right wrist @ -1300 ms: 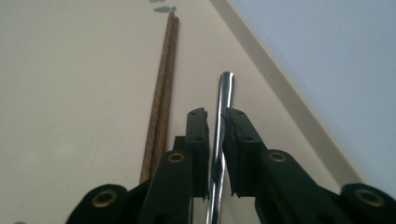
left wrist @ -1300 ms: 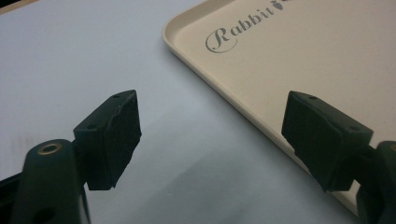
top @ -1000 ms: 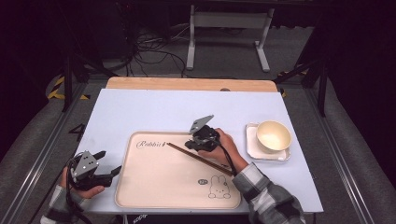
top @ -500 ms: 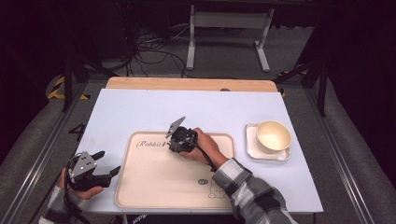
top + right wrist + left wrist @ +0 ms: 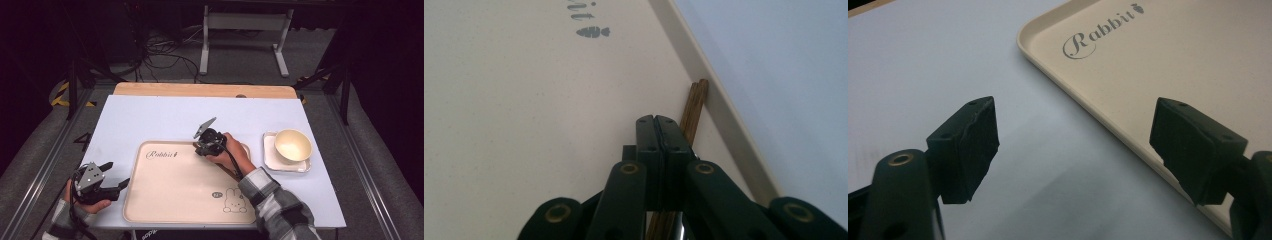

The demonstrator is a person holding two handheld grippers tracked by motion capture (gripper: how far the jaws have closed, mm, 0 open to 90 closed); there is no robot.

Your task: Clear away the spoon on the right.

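A cream tray printed "Rabbit" lies on the pale blue table top. My right gripper rests low over the tray's far edge, jaws shut together with nothing between the pads. In the right gripper view, its tips sit just left of a pair of brown wooden chopsticks. The chopsticks lie on the tray floor along its raised wall and run under the gripper. My left gripper stays left of the tray, open and empty. Its jaws frame bare table and the tray's corner.
A cream bowl stands on a white square plate right of the tray. A wooden strip borders the table's far side. Dark floor with cables and a metal stand lies beyond.
My right gripper swung left across the tray's far part, then came back a little and lower, near the rim. The chopsticks no longer lie diagonally in the open. The left gripper kept still.
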